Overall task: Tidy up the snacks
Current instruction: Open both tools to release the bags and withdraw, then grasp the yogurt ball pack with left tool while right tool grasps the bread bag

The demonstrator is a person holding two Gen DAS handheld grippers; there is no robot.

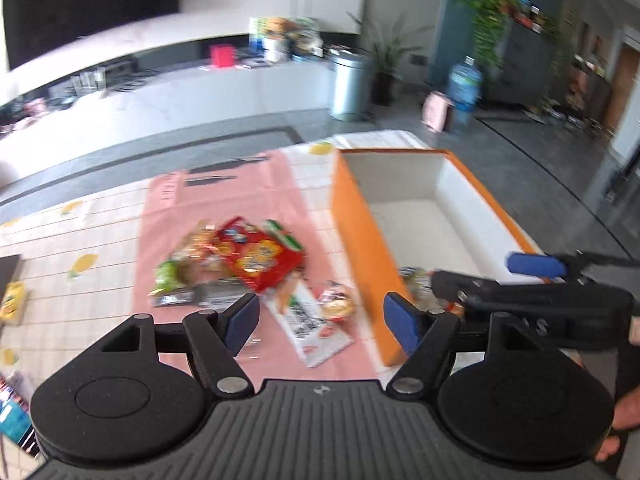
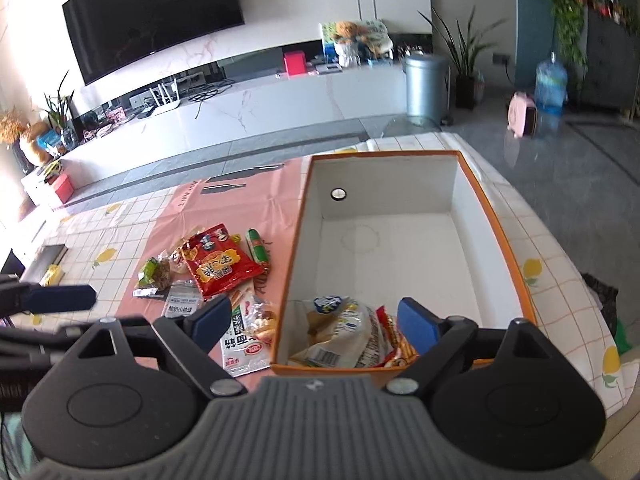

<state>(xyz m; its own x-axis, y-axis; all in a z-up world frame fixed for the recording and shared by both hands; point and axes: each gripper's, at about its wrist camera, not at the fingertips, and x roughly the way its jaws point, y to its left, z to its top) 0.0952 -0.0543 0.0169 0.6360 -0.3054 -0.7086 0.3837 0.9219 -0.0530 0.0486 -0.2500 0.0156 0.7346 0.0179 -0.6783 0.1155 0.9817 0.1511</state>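
Snacks heaped beside an orange box

The left gripper hangs with jaws wide and empty above crinkly snack packets on the pink tabletop mat; the white-lined orange cardboard box stands right.

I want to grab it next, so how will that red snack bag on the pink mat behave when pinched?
The red snack bag looks like a puffed, glossy film pouch, so probably light, crinkly and a bit slippery. It lies on other packets, so pushing it would likely drag them.

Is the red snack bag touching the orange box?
Apart. The right wrist view shows the red bag lying on the pink cloth, with a strip of cloth and a green sausage between it and the box.
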